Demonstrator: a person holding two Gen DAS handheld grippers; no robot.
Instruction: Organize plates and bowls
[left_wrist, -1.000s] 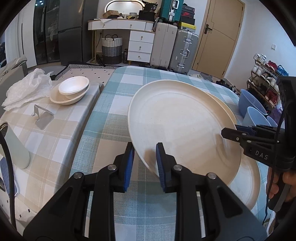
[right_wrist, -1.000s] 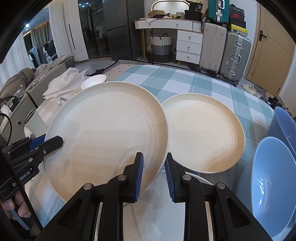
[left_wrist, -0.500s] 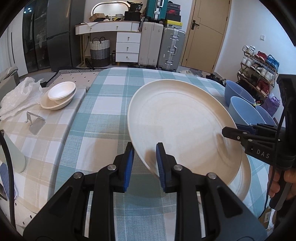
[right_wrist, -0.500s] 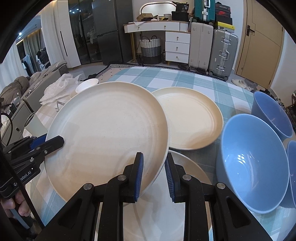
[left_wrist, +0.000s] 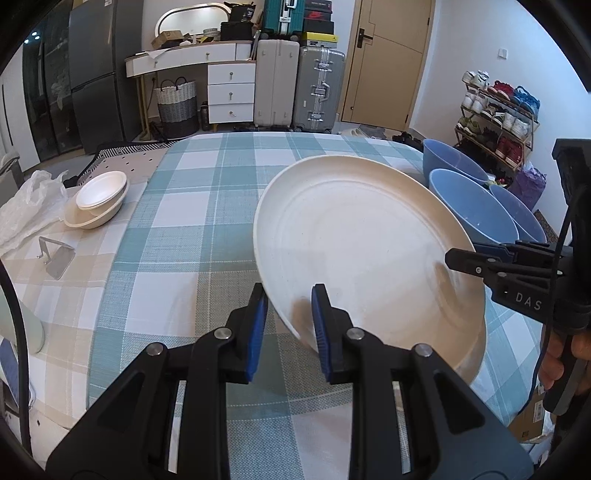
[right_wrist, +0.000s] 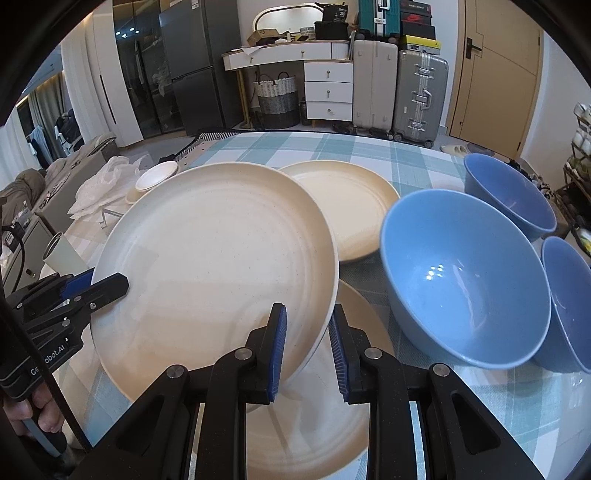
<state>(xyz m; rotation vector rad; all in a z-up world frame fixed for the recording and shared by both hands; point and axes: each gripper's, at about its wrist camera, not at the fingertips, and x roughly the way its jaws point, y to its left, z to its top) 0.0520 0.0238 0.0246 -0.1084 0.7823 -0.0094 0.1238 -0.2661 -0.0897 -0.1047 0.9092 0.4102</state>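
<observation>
The cream plate is pinched at opposite rims by left gripper and right gripper; uneven pulling could slip it onto the plate below.

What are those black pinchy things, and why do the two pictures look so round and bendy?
They are grippers that a person holds, one in each hand. A small wide-eyed camera rides on each, which bends the picture. The left gripper and the right gripper both pinch one big cream plate by opposite edges, holding it tilted above the checked tablecloth. Under it lies another cream plate, a third sits behind, and three blue bowls wait at the side.
</observation>
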